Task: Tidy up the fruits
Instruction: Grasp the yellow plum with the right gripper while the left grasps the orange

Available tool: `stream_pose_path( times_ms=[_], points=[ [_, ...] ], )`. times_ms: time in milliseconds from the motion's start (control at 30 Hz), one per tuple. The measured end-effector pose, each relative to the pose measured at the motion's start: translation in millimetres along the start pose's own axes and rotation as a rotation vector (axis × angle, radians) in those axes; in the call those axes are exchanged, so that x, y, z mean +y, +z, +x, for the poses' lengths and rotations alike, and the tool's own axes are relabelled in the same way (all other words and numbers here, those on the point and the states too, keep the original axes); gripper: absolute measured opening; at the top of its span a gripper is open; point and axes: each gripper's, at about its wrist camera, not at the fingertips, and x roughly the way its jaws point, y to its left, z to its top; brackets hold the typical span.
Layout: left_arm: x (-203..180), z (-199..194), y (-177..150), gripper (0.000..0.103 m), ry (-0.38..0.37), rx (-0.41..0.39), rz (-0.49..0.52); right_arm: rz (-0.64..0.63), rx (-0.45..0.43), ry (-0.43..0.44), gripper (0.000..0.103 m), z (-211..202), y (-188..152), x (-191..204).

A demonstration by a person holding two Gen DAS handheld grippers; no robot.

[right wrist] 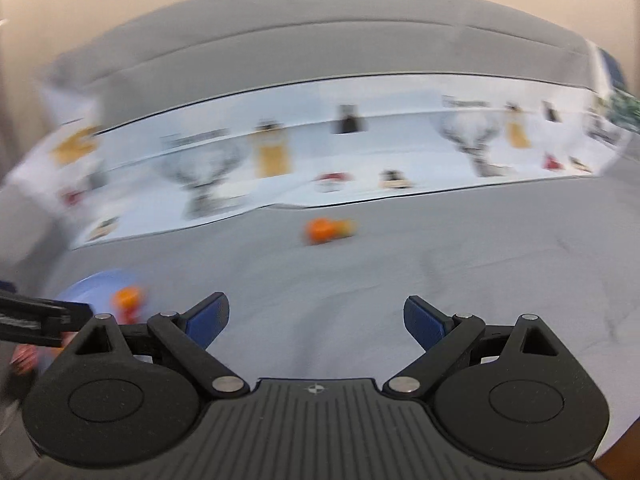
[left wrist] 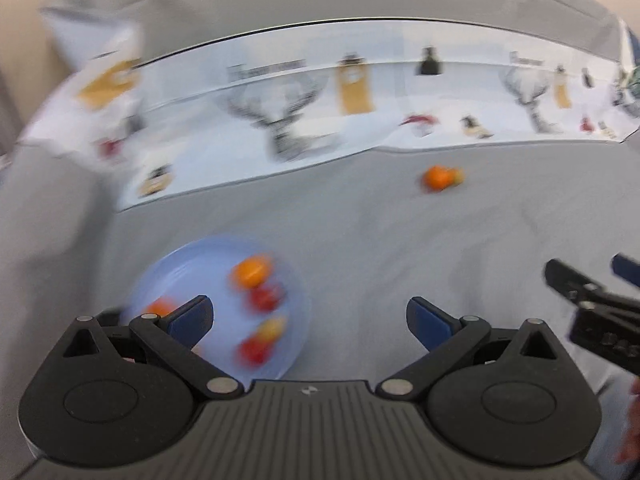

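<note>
left wrist: behind own fingers, tilted down over grey cloth (left wrist: 400, 240), near blue plate (left wrist: 180, 272) | right wrist: same facing, set rightward | shared: plate, loose orange fruit (left wrist: 436, 178), printed strip (left wrist: 360, 128); both blurred

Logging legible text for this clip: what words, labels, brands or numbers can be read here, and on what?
None can be read.
Printed sheet along the far edge of the grey surface: dark heading lines above the antlered-deer pictures, too blurred to read.
Bottle pictures on that sheet: labels too small and blurred.
Blue plate and fruit: no text visible.
</note>
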Motion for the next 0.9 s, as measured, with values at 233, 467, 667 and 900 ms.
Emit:
stream_pose_path(
  times_ms=[233,467,667,900],
  points=[
    [-88.4,128.9,68.8,0.103,-0.098,-0.010,0.096,0.016,0.058,-0.113,0.095,121.8,20.7,-66.9],
    [-124.0,239.8,104.9,0.103,-0.119,0.065,0.156,0.034,0.109,-0.130,0.095,214.9,22.9,-104.6],
    [-120.8,284.9,123.1,0.103,-0.125,0.077,0.203,-0.042,0.116,-0.061,0.095,259.1,30.7,-99.5],
    [-98.3,291.9,131.1,0.102,-0.163,0.063,0.236,-0.127,0.094,0.031,0.095,291.5,45.5,-67.9]
  ],
)
